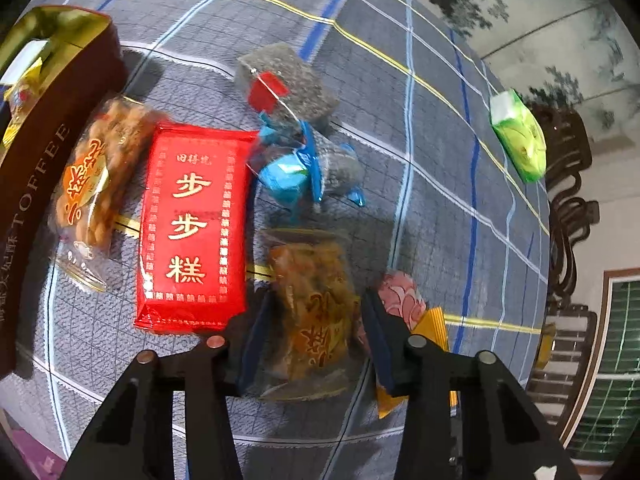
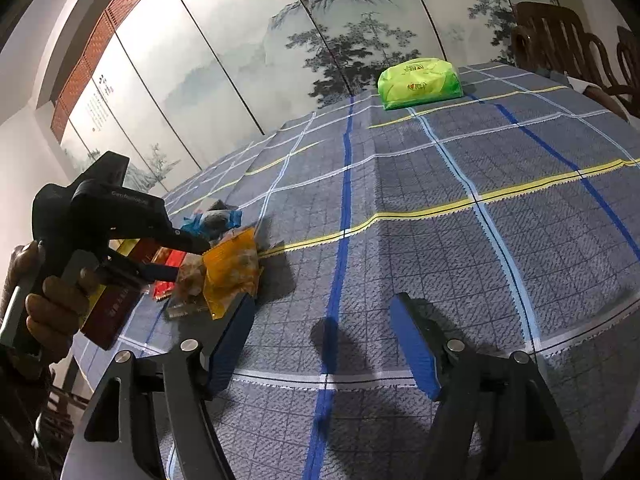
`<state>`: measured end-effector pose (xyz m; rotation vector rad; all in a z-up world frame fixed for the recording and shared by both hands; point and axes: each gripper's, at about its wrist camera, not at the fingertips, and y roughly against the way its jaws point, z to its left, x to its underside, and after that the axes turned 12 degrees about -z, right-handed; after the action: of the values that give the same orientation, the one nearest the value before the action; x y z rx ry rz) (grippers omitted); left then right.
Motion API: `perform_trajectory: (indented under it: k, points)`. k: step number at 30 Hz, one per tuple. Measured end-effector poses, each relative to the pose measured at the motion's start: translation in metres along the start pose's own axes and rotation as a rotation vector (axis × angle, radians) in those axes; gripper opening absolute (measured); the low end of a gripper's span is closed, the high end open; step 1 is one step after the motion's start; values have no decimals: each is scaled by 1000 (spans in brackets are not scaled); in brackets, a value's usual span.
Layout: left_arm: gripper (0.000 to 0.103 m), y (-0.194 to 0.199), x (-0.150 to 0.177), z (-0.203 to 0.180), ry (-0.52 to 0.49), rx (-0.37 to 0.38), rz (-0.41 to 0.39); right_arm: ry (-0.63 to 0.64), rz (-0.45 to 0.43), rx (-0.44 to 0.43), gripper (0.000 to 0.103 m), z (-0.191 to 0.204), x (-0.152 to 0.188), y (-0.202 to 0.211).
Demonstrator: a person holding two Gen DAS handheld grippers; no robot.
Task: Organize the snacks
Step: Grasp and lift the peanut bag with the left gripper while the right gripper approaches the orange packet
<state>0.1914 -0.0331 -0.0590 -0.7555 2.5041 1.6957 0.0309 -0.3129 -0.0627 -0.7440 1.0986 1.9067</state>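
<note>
The left gripper (image 1: 312, 322) has its fingers narrowed around a clear packet of brown snacks (image 1: 310, 316) low in the frame; whether the pads press yet is unclear. Squeeze squarely, then lift towards the toffee box (image 1: 60, 128) upper left. The right gripper (image 2: 324, 344) hangs wide and empty.

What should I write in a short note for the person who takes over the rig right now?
Left tongs: astride the brown snack packet; whether the pads press it cannot be told.
Right tongs: open, empty, over bare tablecloth.
Things: toffee box at the left with a few sweets inside; beside it a second brown packet, the red cake pack, blue candy, pink packet and yellow packet. Green pack lies far off.
Done: little boxed.
Left: grip the packet, box it, then the rest.
</note>
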Motion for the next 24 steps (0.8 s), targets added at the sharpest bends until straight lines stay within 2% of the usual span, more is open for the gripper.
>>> perform_trajectory:
  k: [3, 6, 11, 12, 16, 19, 21, 23, 24]
  points:
    - [37, 0, 1, -4, -9, -41, -2, 6, 1, 0, 75, 2, 0, -2]
    - [37, -2, 4, -13, -39, -86, -12, 3, 0, -2, 75, 2, 1, -1]
    - [42, -8, 13, -37, -201, -181, -8, 3, 2, -4, 76, 2, 1, -2]
    - [43, -8, 14, -37, -207, -182, -16, 2, 3, -5, 76, 2, 0, -1]
    - [36, -6, 18, -37, -235, -190, -29, -2, 3, -10, 76, 1, 0, -1]
    - [33, -5, 23, -41, -315, -201, -23, -9, 5, -13, 76, 0, 0, -1]
    - [33, 0, 34, -39, -333, -169, -8, -15, 6, -12, 76, -1, -1, 1]
    - [33, 7, 50, -37, -356, -99, 11, -17, 13, -8, 76, -1, -2, 1]
    - [33, 16, 61, -35, -397, -94, -12, -17, 18, -2, 76, -1, -2, 1]
